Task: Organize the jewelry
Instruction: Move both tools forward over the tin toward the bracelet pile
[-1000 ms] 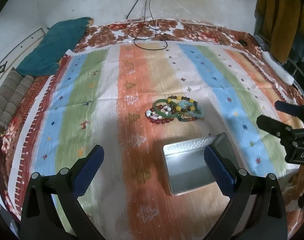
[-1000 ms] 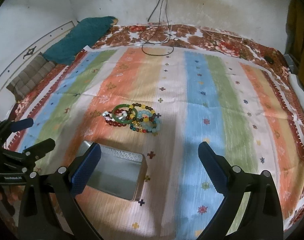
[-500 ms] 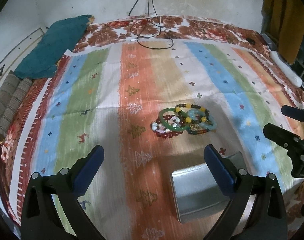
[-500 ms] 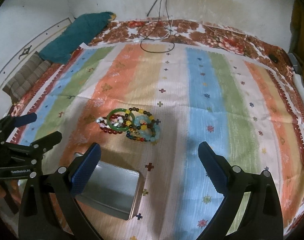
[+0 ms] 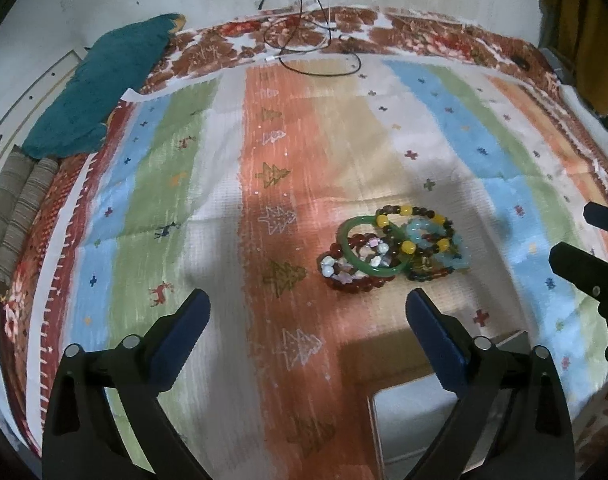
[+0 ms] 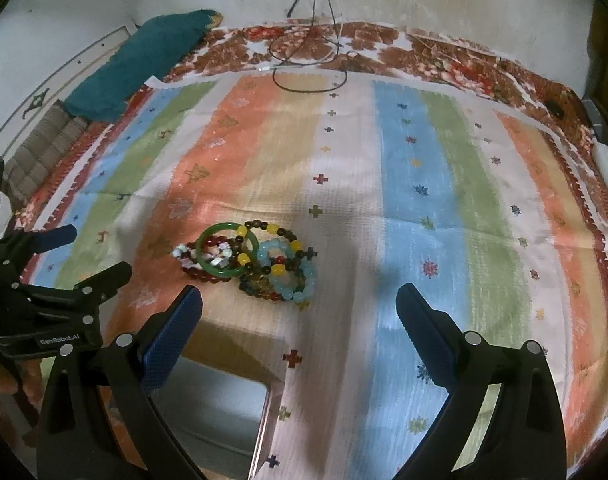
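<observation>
Bracelets (image 5: 391,250) lie heaped ahead of both wide-spread tongs (image 5: 307,320) (image 6: 300,312).

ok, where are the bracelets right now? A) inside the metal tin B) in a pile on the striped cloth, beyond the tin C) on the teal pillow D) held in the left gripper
B: the bracelets lie heaped on the striped cloth, beyond the metal tin; left gripper and right gripper are both open and empty.
</observation>
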`<control>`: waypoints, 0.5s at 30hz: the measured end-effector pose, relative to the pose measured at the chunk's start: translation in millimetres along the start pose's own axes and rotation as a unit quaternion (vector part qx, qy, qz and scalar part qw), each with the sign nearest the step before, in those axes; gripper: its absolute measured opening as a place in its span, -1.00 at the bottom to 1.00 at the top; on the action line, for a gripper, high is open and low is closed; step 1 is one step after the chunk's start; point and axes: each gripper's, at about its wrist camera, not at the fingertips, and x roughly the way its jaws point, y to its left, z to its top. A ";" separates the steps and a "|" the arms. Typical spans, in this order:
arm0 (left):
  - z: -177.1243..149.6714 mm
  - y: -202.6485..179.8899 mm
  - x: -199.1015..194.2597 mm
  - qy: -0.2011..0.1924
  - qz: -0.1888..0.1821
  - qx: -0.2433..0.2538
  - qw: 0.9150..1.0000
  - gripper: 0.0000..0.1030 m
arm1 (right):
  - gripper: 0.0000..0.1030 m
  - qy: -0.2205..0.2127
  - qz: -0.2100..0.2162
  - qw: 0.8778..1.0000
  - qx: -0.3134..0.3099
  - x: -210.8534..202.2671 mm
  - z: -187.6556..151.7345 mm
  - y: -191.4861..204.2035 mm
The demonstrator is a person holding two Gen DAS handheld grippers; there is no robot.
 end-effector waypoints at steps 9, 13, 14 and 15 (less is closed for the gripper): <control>10.9 -5.4 24.7 0.024 0.007 0.018 1.000 0.74 | 0.91 0.015 -0.008 1.000 0.004 23.8 12.4 -6.0; 12.7 -5.8 38.2 0.036 0.016 0.026 0.999 0.69 | 0.91 0.026 -0.014 1.000 0.002 36.8 15.8 -7.3; 13.5 -5.3 40.7 0.038 0.017 0.027 0.999 0.68 | 0.91 0.028 -0.015 0.999 0.001 39.9 17.4 -7.6; 15.2 -5.3 43.5 0.039 0.017 0.028 0.999 0.68 | 0.91 0.029 -0.017 0.999 0.001 42.4 18.5 -7.9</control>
